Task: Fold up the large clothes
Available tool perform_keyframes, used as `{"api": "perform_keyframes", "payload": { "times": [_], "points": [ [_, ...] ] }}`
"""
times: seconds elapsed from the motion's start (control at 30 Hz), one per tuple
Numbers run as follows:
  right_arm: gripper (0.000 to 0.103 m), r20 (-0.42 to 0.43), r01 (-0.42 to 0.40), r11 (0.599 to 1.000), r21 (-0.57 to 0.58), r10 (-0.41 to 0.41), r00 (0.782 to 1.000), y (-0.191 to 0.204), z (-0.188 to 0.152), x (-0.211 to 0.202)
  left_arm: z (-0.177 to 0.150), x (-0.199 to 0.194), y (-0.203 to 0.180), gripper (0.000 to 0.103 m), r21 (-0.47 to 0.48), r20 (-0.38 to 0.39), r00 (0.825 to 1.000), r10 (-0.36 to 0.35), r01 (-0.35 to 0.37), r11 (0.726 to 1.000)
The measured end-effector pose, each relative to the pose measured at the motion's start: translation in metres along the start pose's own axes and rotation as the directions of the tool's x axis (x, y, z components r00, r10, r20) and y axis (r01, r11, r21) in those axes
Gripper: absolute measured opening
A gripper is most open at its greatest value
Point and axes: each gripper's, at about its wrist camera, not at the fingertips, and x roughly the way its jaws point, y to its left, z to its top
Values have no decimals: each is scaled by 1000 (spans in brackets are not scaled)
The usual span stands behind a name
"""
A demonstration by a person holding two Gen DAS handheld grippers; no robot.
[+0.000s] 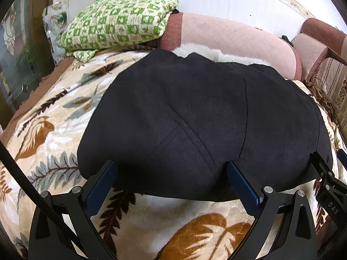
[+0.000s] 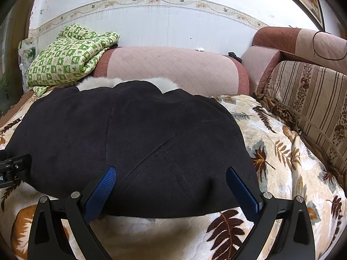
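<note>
A large black coat (image 1: 195, 112) with a white fur collar (image 1: 216, 54) lies folded into a compact bundle on a leaf-patterned blanket (image 1: 54, 130). It also shows in the right wrist view (image 2: 134, 143), with the collar (image 2: 128, 83) at its far edge. My left gripper (image 1: 172, 165) is open, its blue-padded fingers (image 1: 104, 182) straddling the near hem. My right gripper (image 2: 171, 172) is open over the near hem further right; it also shows at the left wrist view's right edge (image 1: 325, 173). Neither holds cloth.
A green-and-cream checked quilt (image 1: 117, 19) is piled at the back left. A pink quilted bolster (image 2: 173, 69) runs along the white wall. A striped sofa cushion (image 2: 314, 99) and a red-brown armrest (image 2: 282, 36) stand at the right.
</note>
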Motion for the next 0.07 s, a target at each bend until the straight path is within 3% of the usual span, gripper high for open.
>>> {"api": "perform_keyframes", "payload": {
  "times": [0.07],
  "points": [
    [102,0,0,1000,5,0,1000,-1,0,1,0,-3,-2,100,8,19,1000,19,-19,1000]
  ]
}}
